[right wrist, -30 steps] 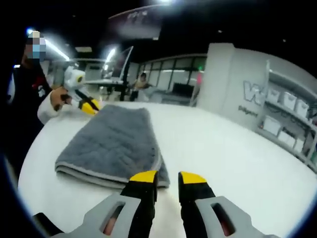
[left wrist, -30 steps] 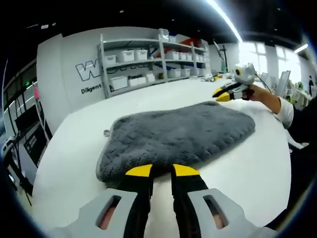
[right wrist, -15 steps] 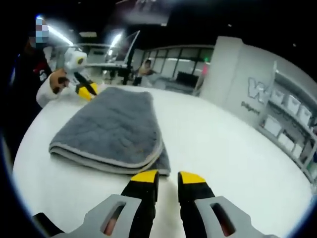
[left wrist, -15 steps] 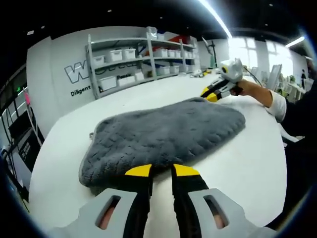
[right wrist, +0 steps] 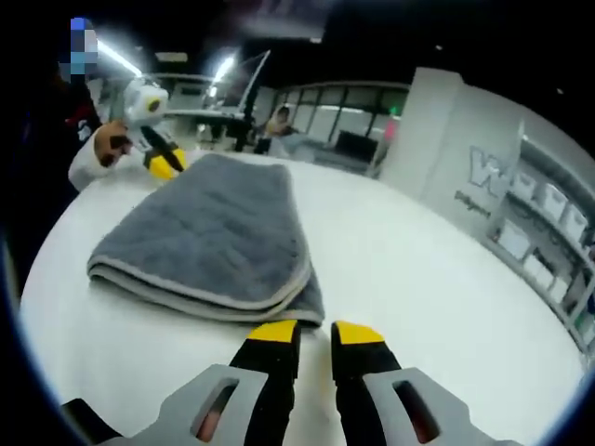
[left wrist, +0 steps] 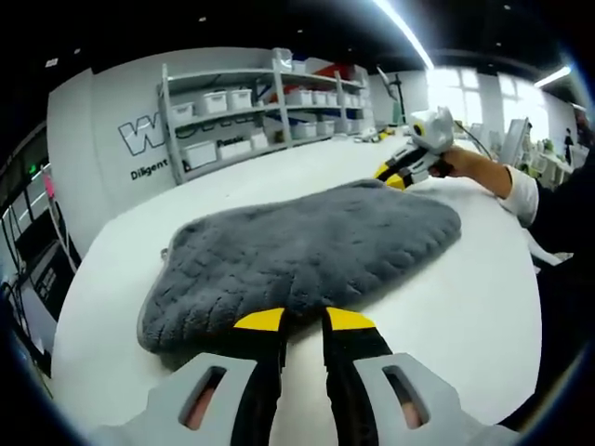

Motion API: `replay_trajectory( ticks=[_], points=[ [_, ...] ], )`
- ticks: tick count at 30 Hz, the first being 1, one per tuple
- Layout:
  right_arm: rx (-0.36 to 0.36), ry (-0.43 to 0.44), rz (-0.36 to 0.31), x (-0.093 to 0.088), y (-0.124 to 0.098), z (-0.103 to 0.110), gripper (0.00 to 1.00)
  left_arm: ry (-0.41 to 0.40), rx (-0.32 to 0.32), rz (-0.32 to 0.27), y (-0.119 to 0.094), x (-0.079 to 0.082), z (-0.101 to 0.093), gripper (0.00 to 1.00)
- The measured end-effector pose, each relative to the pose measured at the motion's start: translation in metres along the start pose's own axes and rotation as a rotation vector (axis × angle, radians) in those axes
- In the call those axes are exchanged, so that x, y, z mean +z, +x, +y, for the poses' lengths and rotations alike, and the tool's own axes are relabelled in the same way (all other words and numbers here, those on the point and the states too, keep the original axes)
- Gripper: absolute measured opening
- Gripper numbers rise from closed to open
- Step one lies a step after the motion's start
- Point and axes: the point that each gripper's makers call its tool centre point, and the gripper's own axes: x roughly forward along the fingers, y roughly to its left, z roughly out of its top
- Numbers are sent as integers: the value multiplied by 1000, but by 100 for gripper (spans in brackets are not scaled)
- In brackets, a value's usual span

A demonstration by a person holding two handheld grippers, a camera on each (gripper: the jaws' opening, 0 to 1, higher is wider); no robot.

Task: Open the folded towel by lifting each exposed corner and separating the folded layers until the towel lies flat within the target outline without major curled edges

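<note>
**Both grippers at opposite ends of the folded towel**

We held the left gripper point(left wrist: 303, 321) with its fingers narrowly parted, tips at the near edge of the grey towel point(left wrist: 307, 246) at frame centre. Our right gripper point(right wrist: 316, 333), likewise narrow and holding nothing, sat just short of the towel's folded corner. The towel lay folded on the white table point(right wrist: 437, 297), shelving point(left wrist: 270, 111) at upper centre.

A large "W" stands on the grey wall point(left wrist: 102, 121) at ten o'clock in the left gripper view; the letters after it are hidden by shelves point(left wrist: 251, 111). Beneath it, small text begins "Diligen". In the right gripper view the same wall point(right wrist: 483, 167) at three o'clock shows the "W"; the small line there is unreadable.
</note>
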Motion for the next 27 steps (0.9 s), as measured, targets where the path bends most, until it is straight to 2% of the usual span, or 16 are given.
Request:
replay_trajectory(
  ticks=[8,11,20,27],
  points=[
    [1,18,-34,3,5,-3,10,-2,-1,6,3,-1,1,15],
    [25,17,-30,3,7,1,2,-6,-2,5,4,-2,1,15],
    [16,28,-10,2,1,4,1,-18,-3,-4,5,-2,2,14],
    [51,47,-8,2,-7,15,1,-18,17,-5,5,-2,8,14]
  ],
)
